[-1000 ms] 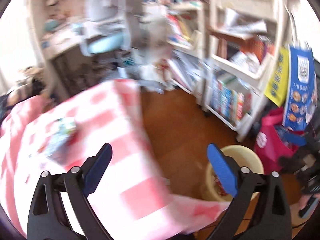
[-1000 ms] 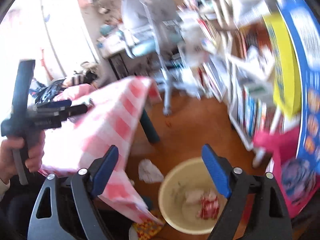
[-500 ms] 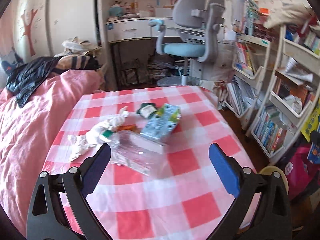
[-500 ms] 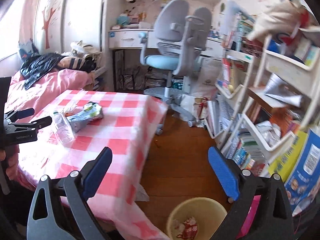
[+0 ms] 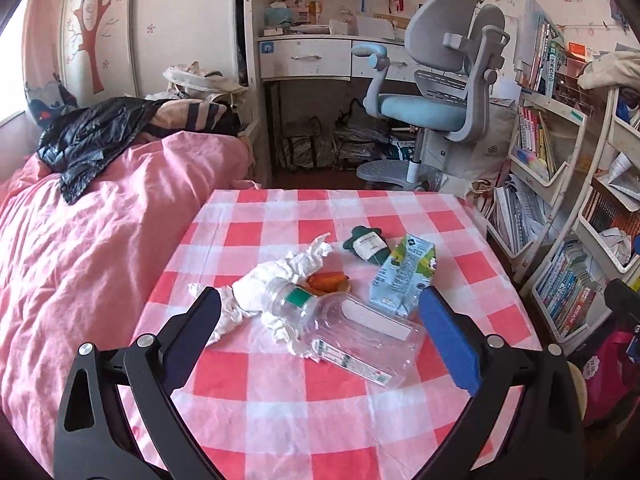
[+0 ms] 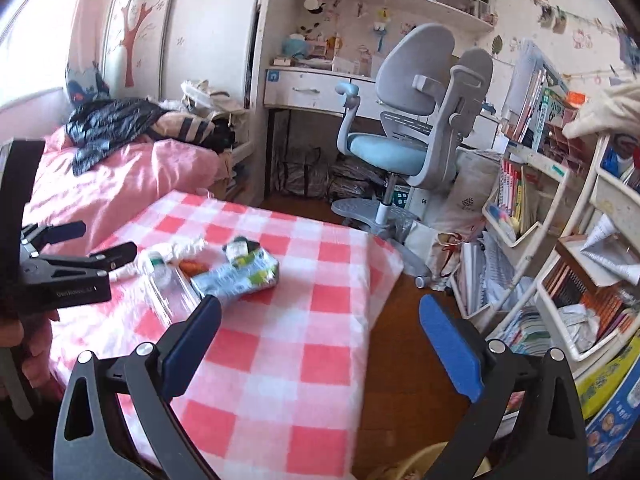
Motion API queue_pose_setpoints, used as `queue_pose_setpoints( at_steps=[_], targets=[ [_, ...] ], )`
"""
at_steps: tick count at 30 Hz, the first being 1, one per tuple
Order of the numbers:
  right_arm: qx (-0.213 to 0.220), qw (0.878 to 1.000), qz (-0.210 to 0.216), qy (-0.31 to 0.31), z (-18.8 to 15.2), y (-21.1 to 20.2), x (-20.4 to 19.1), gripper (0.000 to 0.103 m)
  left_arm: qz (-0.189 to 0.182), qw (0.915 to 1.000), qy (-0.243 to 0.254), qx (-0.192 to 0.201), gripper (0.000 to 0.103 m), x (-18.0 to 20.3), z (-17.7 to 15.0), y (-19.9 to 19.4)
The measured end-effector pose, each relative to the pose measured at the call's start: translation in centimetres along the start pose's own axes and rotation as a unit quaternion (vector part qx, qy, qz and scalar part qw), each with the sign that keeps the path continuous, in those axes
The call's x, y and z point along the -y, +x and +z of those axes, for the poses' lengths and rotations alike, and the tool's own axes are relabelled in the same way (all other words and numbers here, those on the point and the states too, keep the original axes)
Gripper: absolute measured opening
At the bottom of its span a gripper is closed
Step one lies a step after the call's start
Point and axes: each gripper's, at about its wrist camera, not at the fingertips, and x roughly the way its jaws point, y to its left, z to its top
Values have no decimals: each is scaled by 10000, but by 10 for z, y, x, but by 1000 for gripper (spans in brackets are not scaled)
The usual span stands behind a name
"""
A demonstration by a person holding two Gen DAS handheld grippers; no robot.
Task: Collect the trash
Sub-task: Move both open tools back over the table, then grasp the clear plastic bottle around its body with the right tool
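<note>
- Pink quilted bed (image 5: 100, 248): left of the counter, touching its edge; a black crumpled jacket (image 5: 86, 140) lies at its far end.
- Left hand-held gripper (image 5: 320, 334): jaws spread wide and empty, poised above the near half of the counter, framing the bottle.
- Counter under a red-and-white checked cloth (image 5: 280, 412): the landmark; all the trash lies near its middle.
- White crumpled tissue (image 5: 280, 276): left of centre on the counter, touching the bottle's cap end.
- Clear plastic bottle with a green cap band (image 5: 352, 328): on its side, nearest the counter's front edge.
- Small orange wrapper (image 5: 328, 282): just behind the bottle.
- Dark green sachet (image 5: 366, 245): farthest back on the counter.
- Flattened pale green-and-white drink carton (image 5: 404, 276): right of the bottle, touching it.
- Right hand-held gripper (image 6: 320, 340): jaws opening, empty, over the counter's right edge.
- Grey-and-blue desk chair (image 5: 436, 96): beyond the counter.
</note>
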Motion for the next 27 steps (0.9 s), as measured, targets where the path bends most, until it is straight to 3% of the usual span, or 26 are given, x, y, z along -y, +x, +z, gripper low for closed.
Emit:
queue_pose_setpoints(
  at_steps=[4, 7, 10, 18, 27],
  targets=[
    [205, 9979, 339, 516, -12, 18, -8, 95, 239, 9993, -228, -153, 96, -30, -3, 7],
    [-281, 9969, 624, 377, -14, 38, -20, 95, 452, 9970, -473, -401, 96, -54, -8, 16],
    [-171, 9956, 849, 348, -10, 38, -28, 95, 690, 9948, -537, -527, 96, -72, -12, 20],
    [-481, 9909, 1253, -47, -14, 52, -58, 95, 783, 9904, -950, -629, 96, -108, -10, 18],
    [-886, 9762, 1896, -562, -7, 95, -100, 95, 872, 9861, -1095, -899, 96, -136, -10, 30]
  ],
)
